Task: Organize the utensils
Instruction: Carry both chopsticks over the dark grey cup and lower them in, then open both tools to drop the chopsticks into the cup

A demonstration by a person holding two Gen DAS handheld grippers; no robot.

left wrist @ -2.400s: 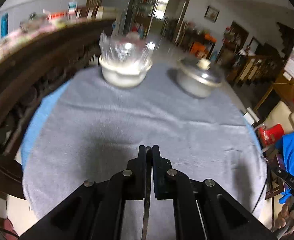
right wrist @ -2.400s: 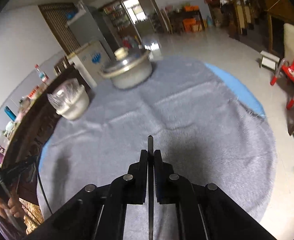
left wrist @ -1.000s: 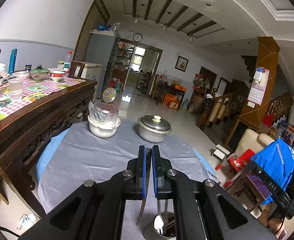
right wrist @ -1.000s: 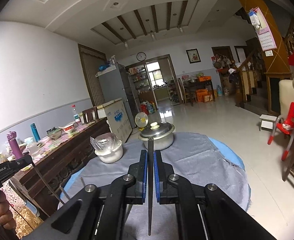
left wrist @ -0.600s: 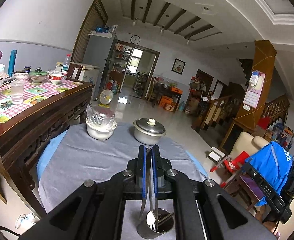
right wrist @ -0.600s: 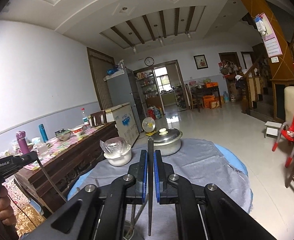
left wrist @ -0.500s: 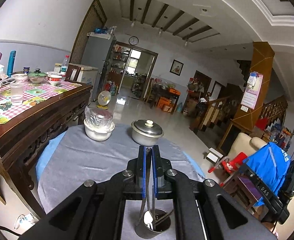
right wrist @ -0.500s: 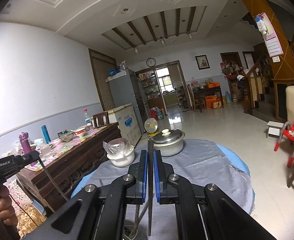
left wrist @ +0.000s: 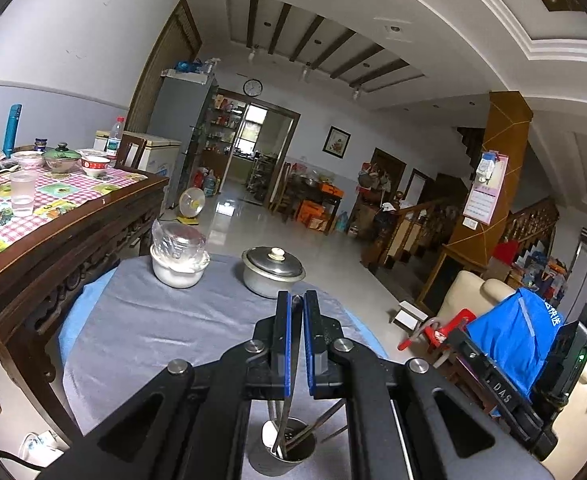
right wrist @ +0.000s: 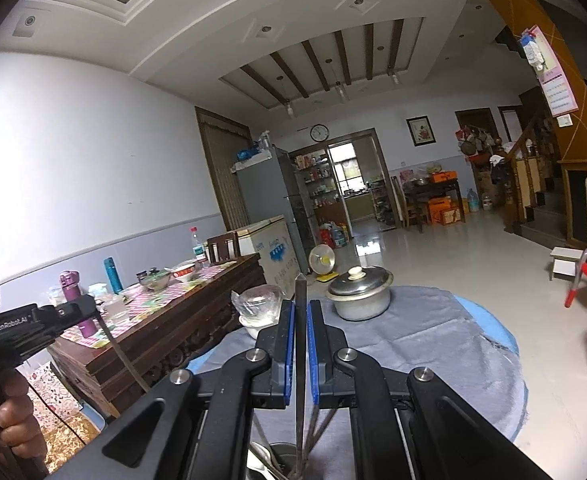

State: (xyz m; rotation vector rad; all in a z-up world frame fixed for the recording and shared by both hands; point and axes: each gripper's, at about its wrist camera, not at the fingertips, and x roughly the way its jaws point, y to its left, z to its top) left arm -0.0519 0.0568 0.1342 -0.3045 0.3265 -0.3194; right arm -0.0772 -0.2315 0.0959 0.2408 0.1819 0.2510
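Note:
My left gripper (left wrist: pixel 296 304) is shut on a thin metal utensil (left wrist: pixel 289 408). The utensil hangs down between the blue pads, and its lower end reaches into a small steel cup (left wrist: pixel 269 464) on the grey cloth. That cup holds a spoon (left wrist: pixel 268 434) and chopsticks (left wrist: pixel 321 420). My right gripper (right wrist: pixel 301 308) is shut on a dark, narrow utensil (right wrist: pixel 301 286). Its pointed tip sticks up above the pads, and its lower end drops toward the same cup (right wrist: pixel 283 450), mostly hidden below the fingers.
A lidded steel pot (left wrist: pixel 272 268) and a plastic-covered white bowl (left wrist: pixel 179 260) stand at the far side of the round table's grey cloth (left wrist: pixel 153 328). A dark wooden sideboard (left wrist: pixel 53 248) with bottles and bowls runs along the left. A hand (right wrist: pixel 9 420) holds the other gripper.
Both views have drawn back and risen from the cloth to the room. The steel cup has come further into view under the fingers. Both grips are unchanged.

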